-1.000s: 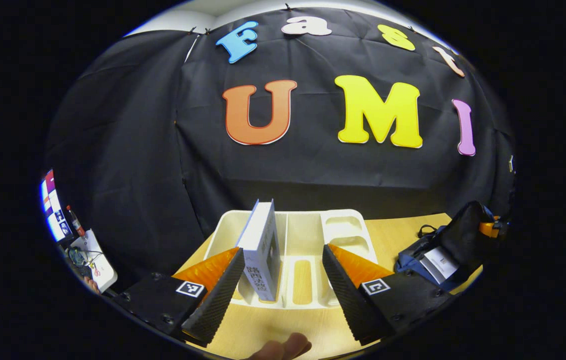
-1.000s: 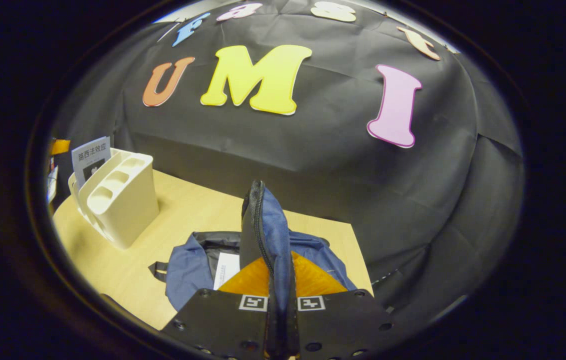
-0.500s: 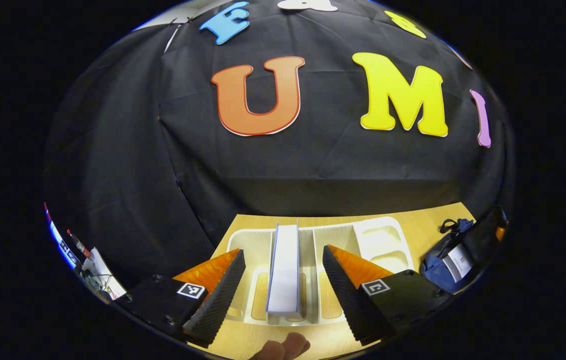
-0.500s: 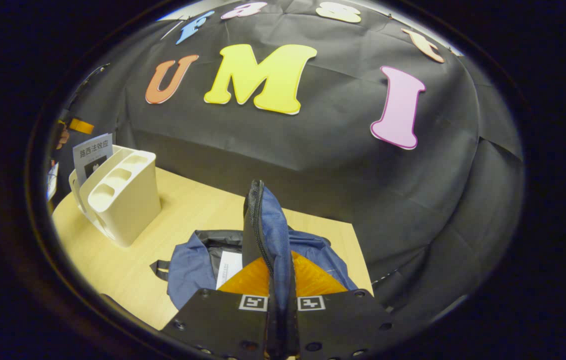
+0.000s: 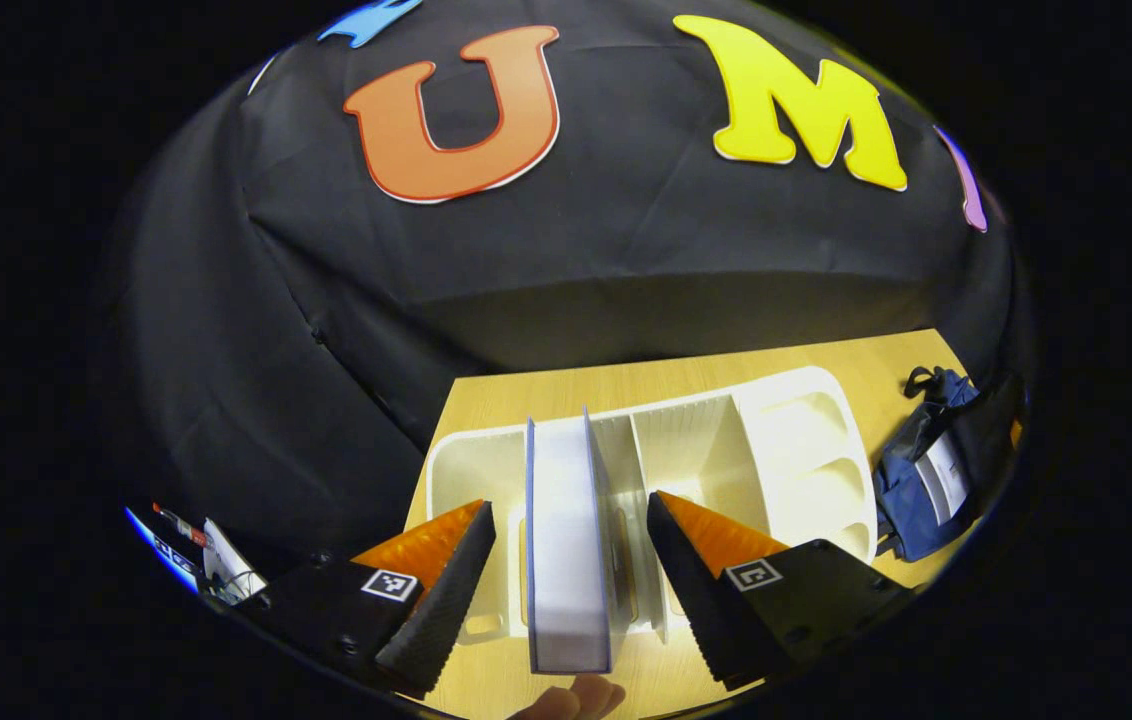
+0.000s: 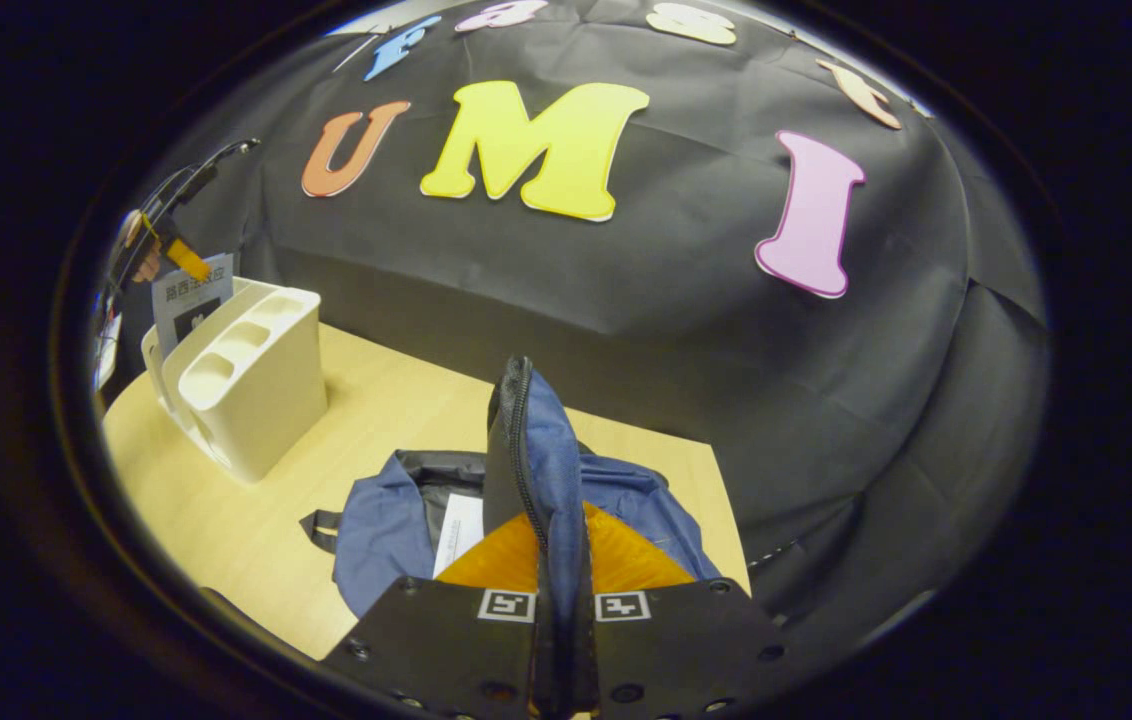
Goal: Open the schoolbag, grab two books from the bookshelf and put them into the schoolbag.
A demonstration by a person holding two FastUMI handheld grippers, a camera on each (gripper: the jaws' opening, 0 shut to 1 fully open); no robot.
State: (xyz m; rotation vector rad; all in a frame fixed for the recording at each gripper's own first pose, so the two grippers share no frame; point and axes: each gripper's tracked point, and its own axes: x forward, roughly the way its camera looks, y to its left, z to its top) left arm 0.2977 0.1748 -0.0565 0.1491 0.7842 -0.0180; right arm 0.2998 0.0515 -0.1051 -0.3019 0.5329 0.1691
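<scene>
On my left gripper view, the left gripper (image 5: 571, 560) has its jaws spread wide, one finger on each side of a white book (image 5: 566, 540) that stands upright in the cream bookshelf (image 5: 796, 450). Neither finger touches the book's covers; there is a gap on both sides. A fingertip of my holding hand (image 5: 576, 697) peeks in at the bottom edge. The book sits in the second slot from the left end of the bookshelf, page edges facing me. The bookshelf rests on the wooden table (image 5: 686, 375). Farther right on the table lies the blue schoolbag (image 5: 911, 490), well apart from the bookshelf, with a white book (image 5: 944, 475) showing inside its opening.

On my right gripper view, the right gripper (image 6: 558, 600) is clamped on the schoolbag's flap (image 6: 531, 450), both fingers pressed against the fabric by the zip, holding it raised. Below it the schoolbag (image 6: 376, 520) lies open on the table (image 6: 256, 520) with the book inside (image 6: 459, 528). Farther left stands the bookshelf (image 6: 256, 380), with the other book's cover (image 6: 188, 305) rising behind it and the left gripper (image 6: 176, 250) above that, too small for me to judge.
</scene>
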